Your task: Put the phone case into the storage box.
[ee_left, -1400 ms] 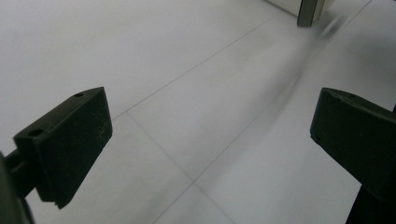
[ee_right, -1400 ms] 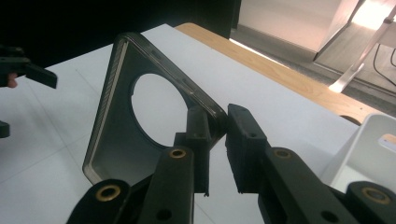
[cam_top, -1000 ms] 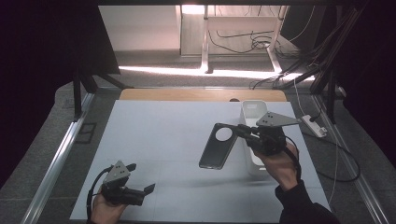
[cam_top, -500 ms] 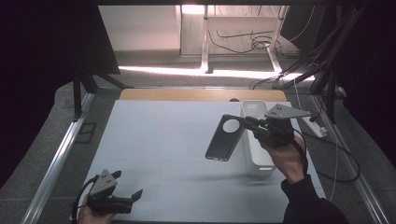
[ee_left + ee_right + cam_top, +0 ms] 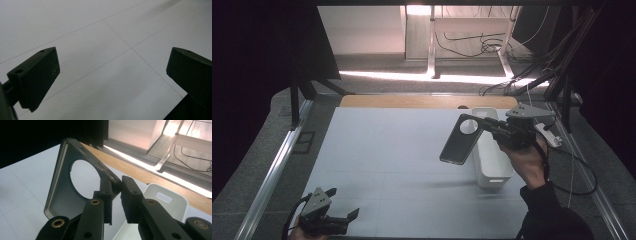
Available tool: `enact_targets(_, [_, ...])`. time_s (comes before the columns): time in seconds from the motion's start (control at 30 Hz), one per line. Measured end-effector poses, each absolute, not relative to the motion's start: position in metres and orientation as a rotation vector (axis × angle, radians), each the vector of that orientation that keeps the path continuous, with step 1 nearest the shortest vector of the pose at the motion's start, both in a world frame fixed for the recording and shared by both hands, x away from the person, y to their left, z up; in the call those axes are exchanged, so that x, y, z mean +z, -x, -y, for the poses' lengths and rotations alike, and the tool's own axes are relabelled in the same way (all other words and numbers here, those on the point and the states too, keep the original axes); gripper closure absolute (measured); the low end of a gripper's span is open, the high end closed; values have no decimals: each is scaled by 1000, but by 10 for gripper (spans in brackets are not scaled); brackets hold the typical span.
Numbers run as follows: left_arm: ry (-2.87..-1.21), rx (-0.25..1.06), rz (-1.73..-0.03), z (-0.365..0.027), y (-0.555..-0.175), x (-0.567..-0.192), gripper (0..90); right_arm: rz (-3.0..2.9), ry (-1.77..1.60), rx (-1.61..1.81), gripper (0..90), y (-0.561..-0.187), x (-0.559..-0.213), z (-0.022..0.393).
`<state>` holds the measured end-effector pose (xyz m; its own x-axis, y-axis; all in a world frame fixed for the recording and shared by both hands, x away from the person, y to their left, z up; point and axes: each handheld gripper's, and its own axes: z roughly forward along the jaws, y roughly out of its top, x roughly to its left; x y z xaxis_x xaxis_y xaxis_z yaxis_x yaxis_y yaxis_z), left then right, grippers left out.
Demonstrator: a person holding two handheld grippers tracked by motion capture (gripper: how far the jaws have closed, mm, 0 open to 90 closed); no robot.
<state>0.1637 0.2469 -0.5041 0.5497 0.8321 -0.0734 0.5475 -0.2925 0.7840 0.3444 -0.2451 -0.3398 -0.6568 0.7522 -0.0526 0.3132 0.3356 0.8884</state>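
I held right gripper (image 5: pixel 490 131) clamped on dark phone case (image 5: pixel 460 140), lifted beside white bin (image 5: pixel 492 167); left gripper (image 5: pixel 343 216) gaped open at desk's (image 5: pixel 387 150) near-left corner.

no text, label, brand, number or sign can be read on anything here

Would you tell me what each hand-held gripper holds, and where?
The right hand-held gripper pinches the dark phone case at its corner beside the round camera cut-out; the left hand-held gripper holds nothing.
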Motion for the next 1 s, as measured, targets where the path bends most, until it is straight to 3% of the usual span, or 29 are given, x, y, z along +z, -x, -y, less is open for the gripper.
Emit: enact_targets(1.0, [-1995,479,-1095,-246,-164,-505,0,-2051,-953,1167,785,-370,-325,281])
